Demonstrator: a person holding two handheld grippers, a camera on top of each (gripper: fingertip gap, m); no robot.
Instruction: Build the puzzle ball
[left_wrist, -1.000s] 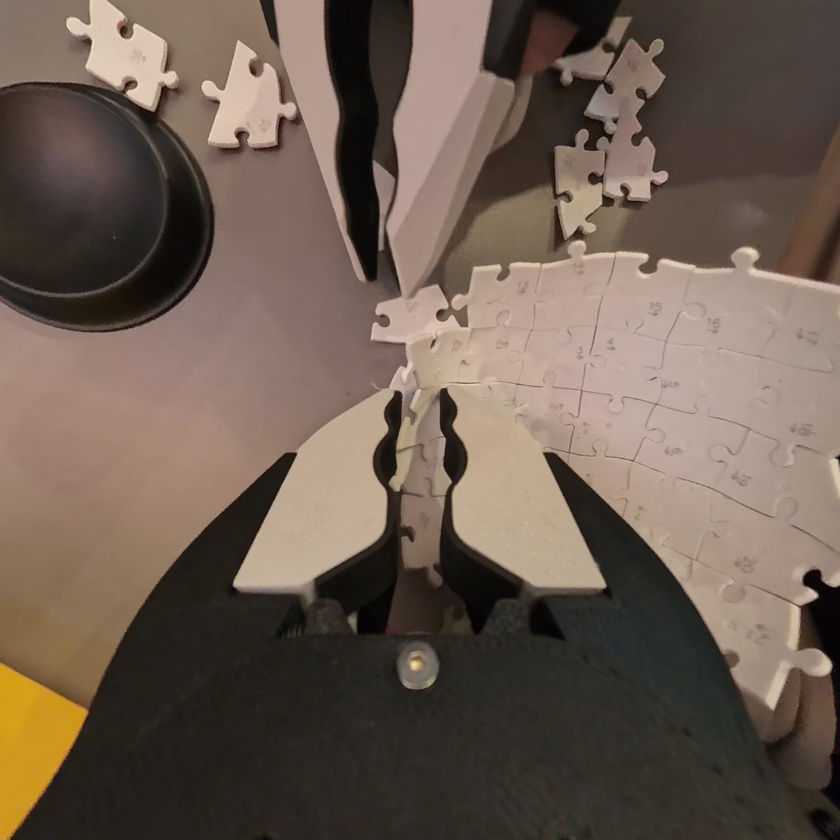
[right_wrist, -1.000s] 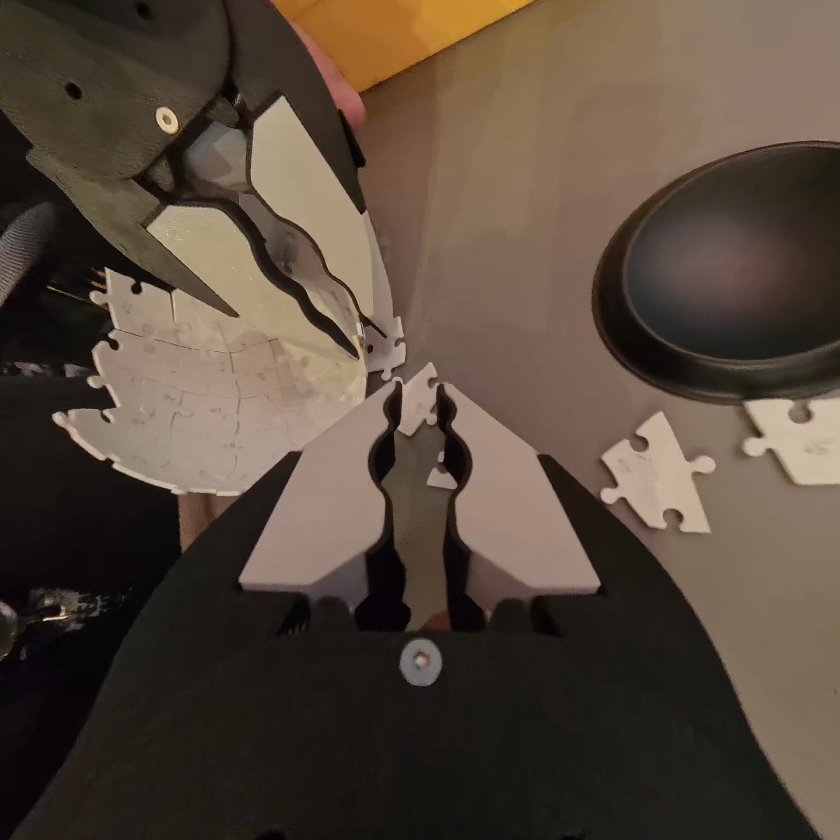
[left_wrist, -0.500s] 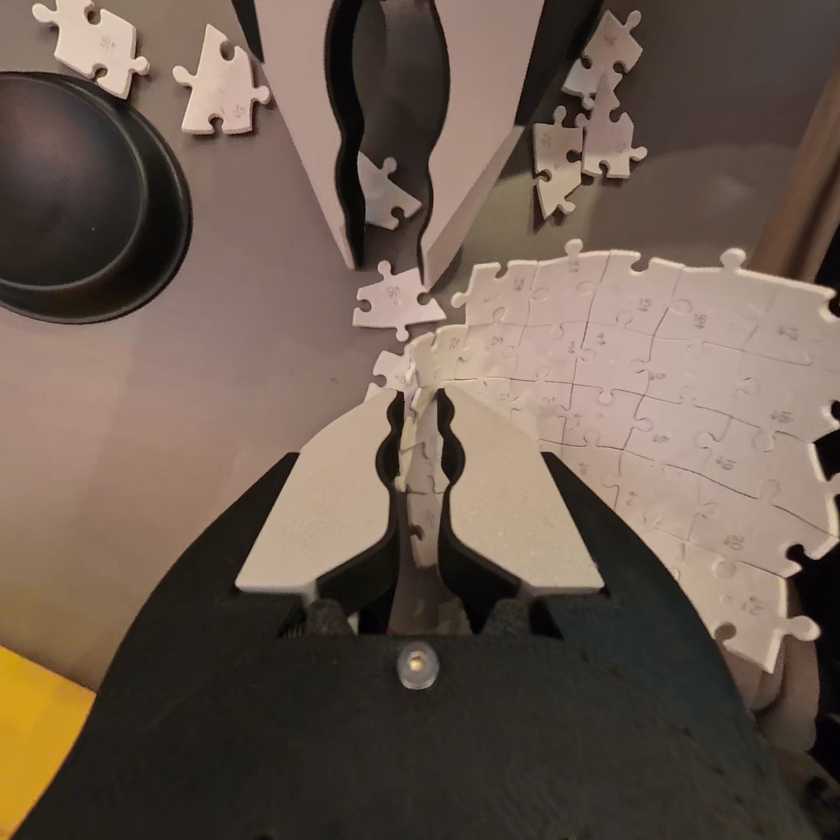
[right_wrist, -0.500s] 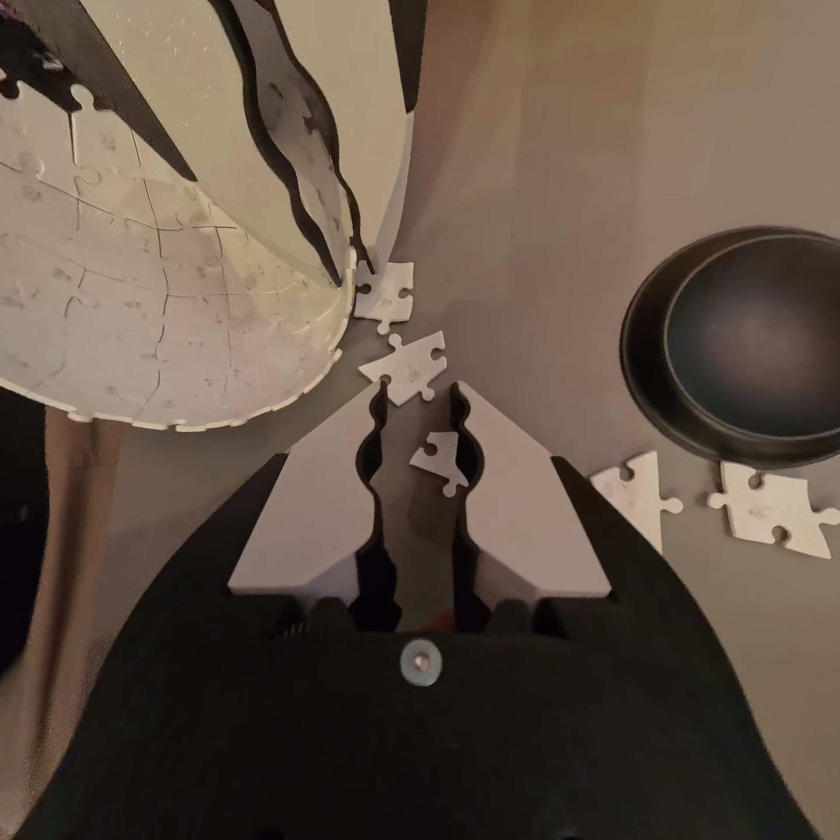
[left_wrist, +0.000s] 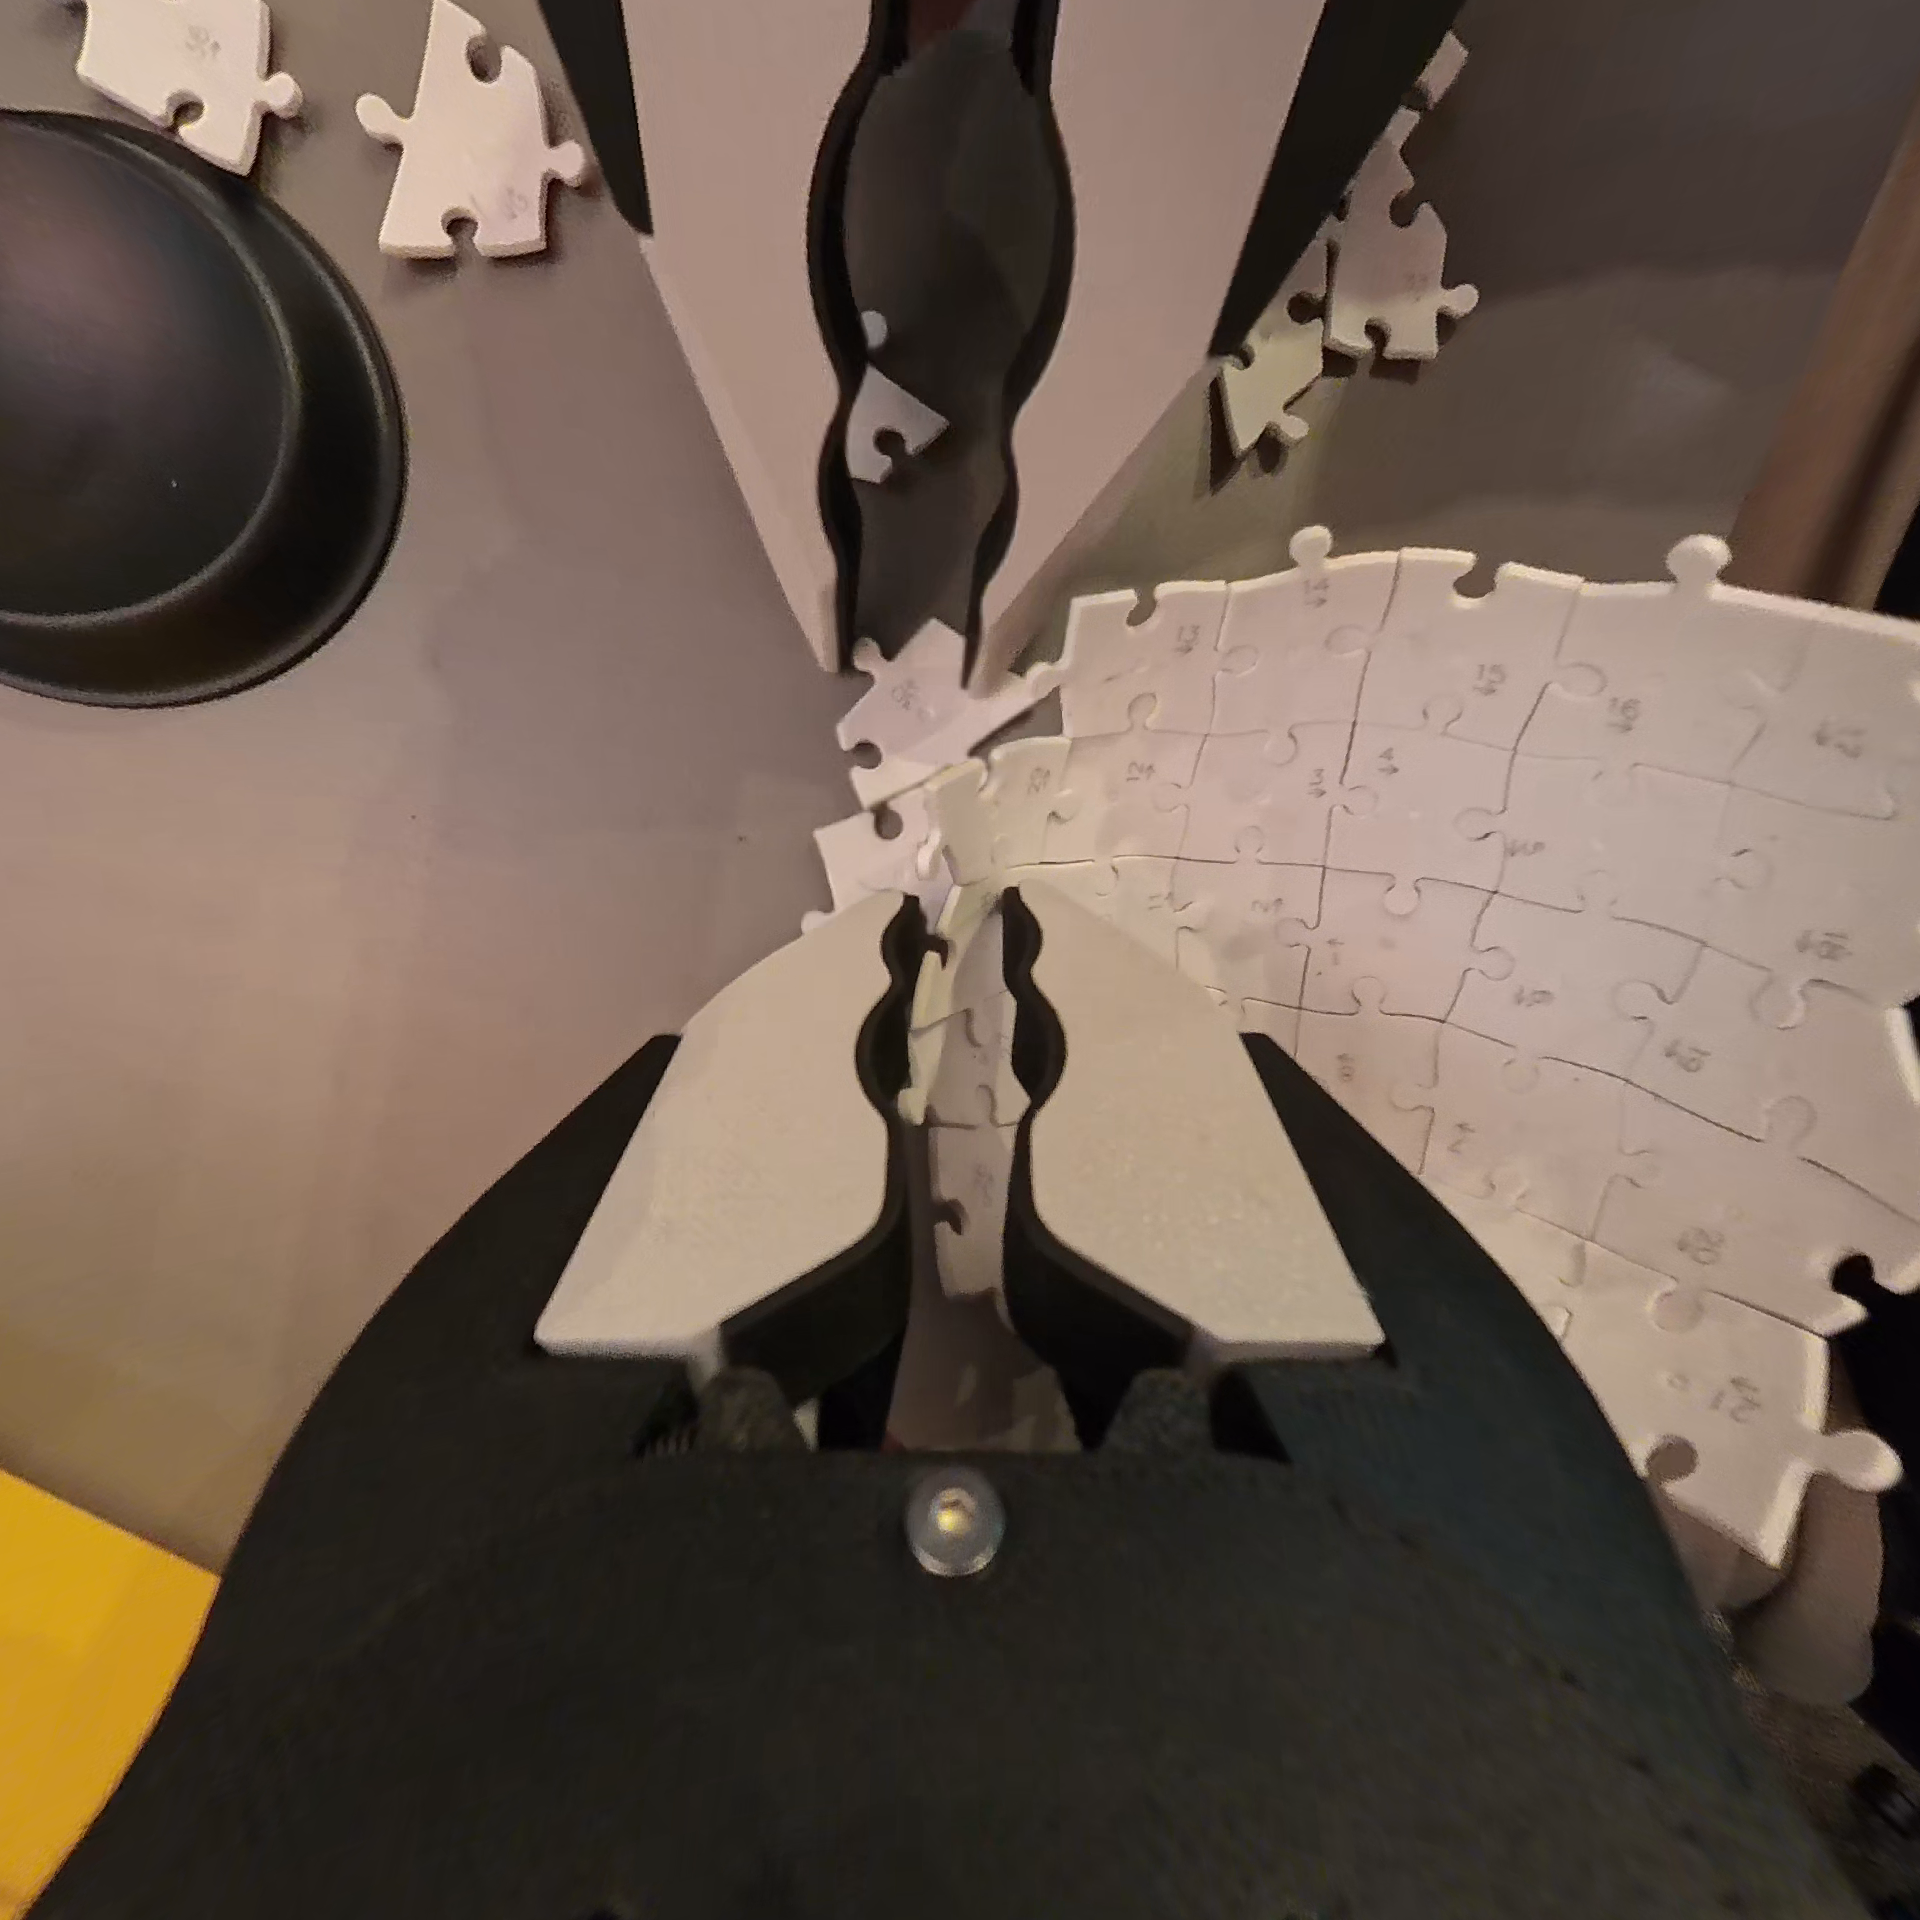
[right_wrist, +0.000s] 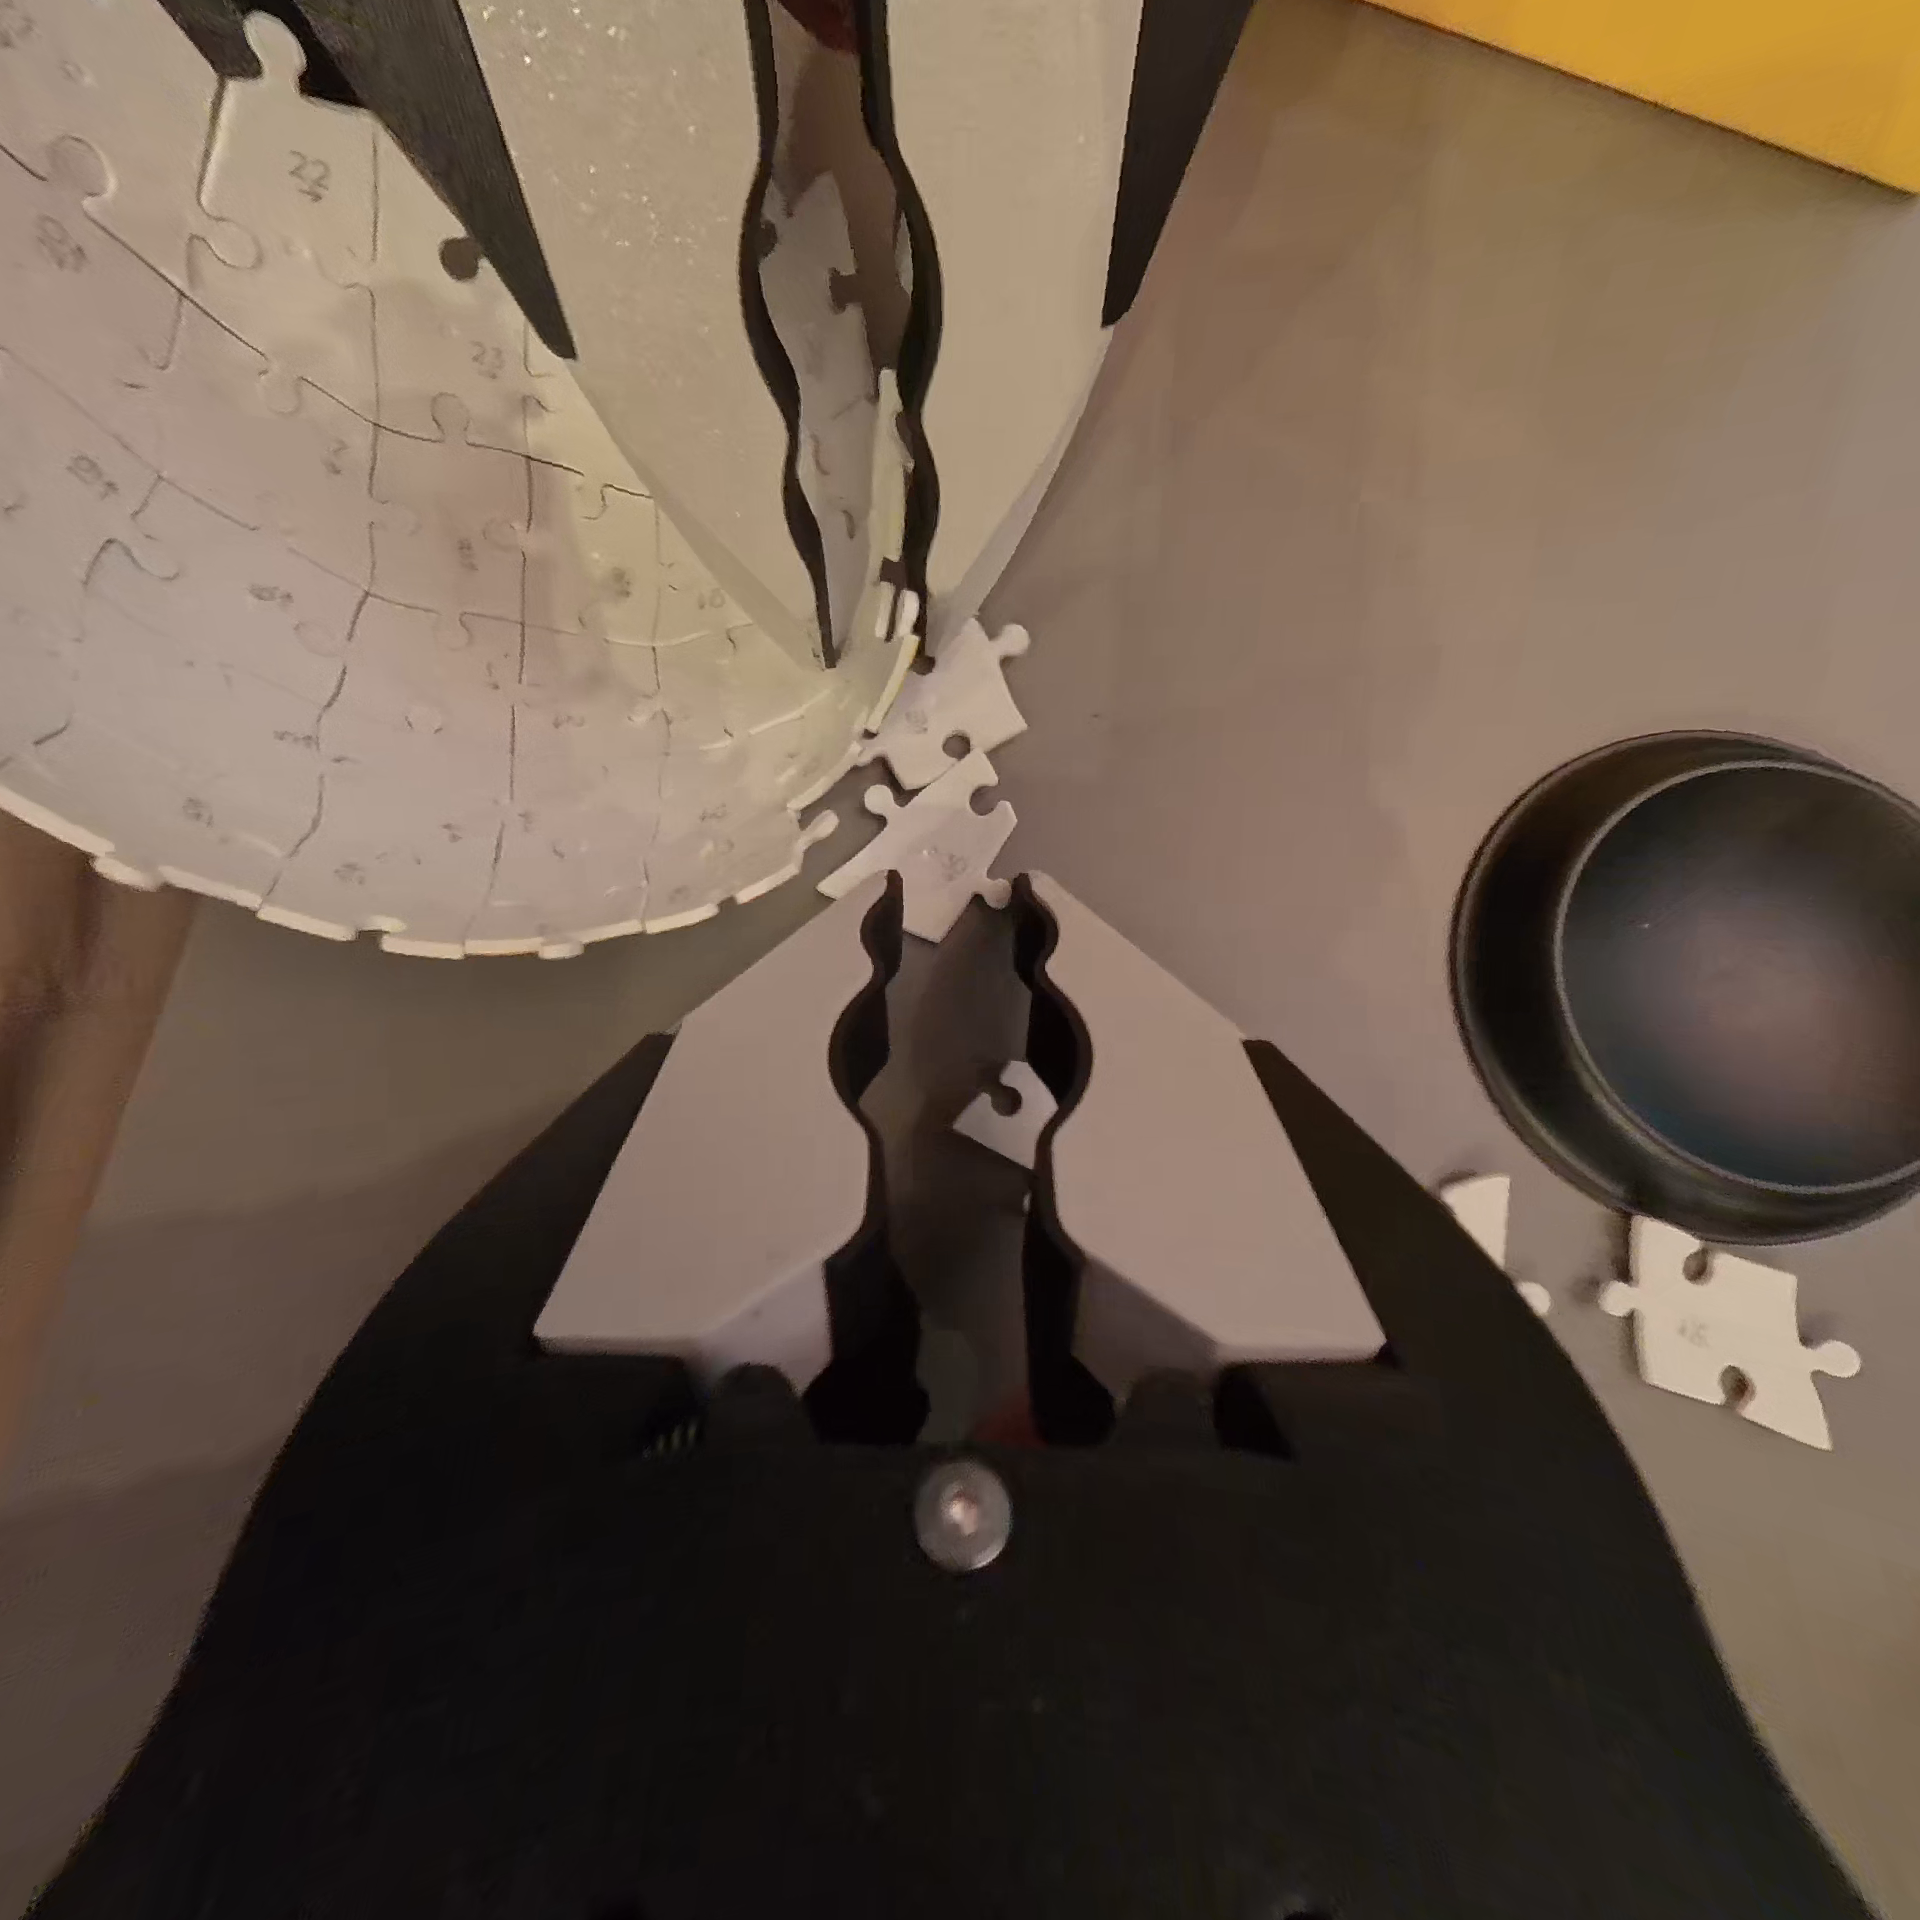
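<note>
The partly built puzzle ball (left_wrist: 1455, 935) is a curved white shell of joined pieces. My left gripper (left_wrist: 961, 904) is shut on its left edge; this also shows in the right wrist view (right_wrist: 873, 634), with the shell (right_wrist: 364, 623) to the left. My right gripper (right_wrist: 956, 888) is open, its tips on either side of a corner of a loose white piece (right_wrist: 940, 852) lying on the grey table by the shell's edge. In the left wrist view the right gripper (left_wrist: 904, 655) comes in from the top over that piece (left_wrist: 914, 696). A second loose piece (right_wrist: 966, 696) lies under the shell's edge.
A black round bowl (left_wrist: 156, 416) stands at the left, also in the right wrist view (right_wrist: 1714, 977). Loose white pieces lie at the top left (left_wrist: 468, 156), the top right (left_wrist: 1382, 270) and under my right gripper (right_wrist: 1003, 1122). A yellow object (right_wrist: 1714, 83) is at the table's edge.
My right gripper opened and left a piece on the table, then moved in until its tips reached that piece. My left gripper kept its hold on the shell.
</note>
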